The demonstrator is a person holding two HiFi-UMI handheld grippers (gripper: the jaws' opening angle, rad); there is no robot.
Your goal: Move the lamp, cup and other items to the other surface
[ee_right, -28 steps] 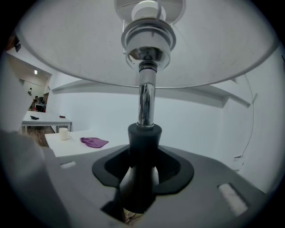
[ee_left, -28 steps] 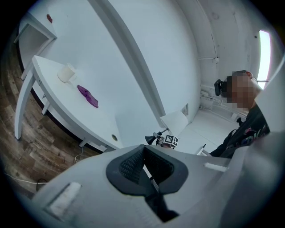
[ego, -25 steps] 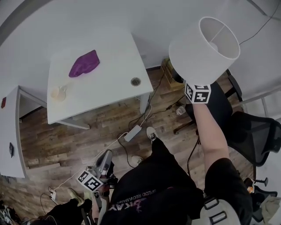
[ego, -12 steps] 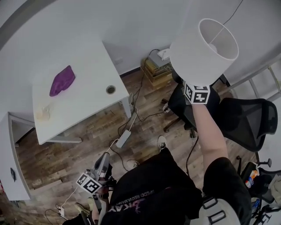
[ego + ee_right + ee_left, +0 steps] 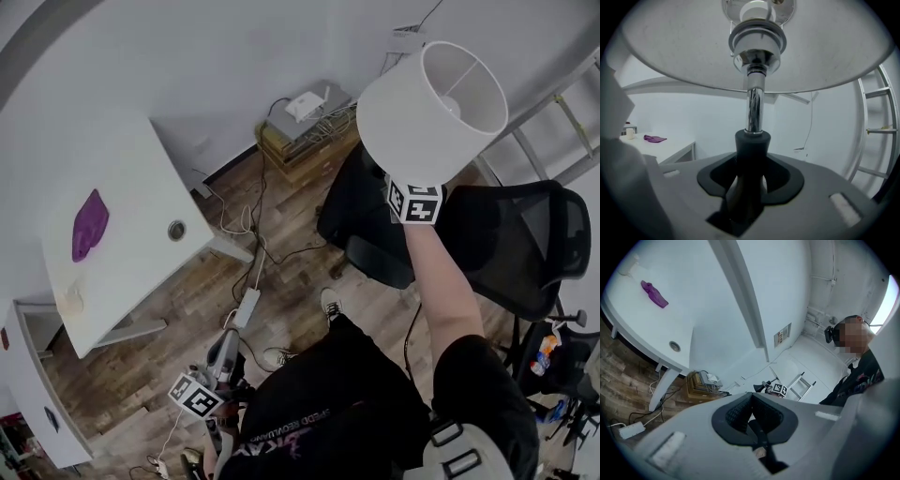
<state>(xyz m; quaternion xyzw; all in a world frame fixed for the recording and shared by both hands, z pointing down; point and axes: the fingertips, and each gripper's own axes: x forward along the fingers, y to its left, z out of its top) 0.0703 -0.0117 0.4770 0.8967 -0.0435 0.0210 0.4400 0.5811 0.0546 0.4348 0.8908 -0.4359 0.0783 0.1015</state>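
A lamp with a white drum shade (image 5: 431, 112) is carried upright at the upper right of the head view. My right gripper (image 5: 411, 187) is shut on its dark neck (image 5: 752, 145), below the chrome stem (image 5: 753, 110). My left gripper (image 5: 225, 345) hangs low at the lower left over the wood floor, its pads (image 5: 740, 411) meeting with nothing between them. On the white table (image 5: 131, 187) at the left lie a purple cloth (image 5: 91, 225) and, near its front corner, a small pale cup (image 5: 70, 298). The right gripper view shows both far off at the left: cloth (image 5: 655, 138), cup (image 5: 630, 133).
Two black office chairs (image 5: 375, 225) (image 5: 516, 244) stand under and beside the lamp. A stack of boxes with a router (image 5: 305, 117) sits by the wall. A power strip (image 5: 246, 307) and cables lie on the floor. A ladder (image 5: 562, 122) leans at the right. Another white surface (image 5: 33, 394) is at lower left.
The table with cloth and cup has slid to the left of the head view while chairs, boxes and ladder came in. The lamp stays in the right gripper; the left gripper stays low.
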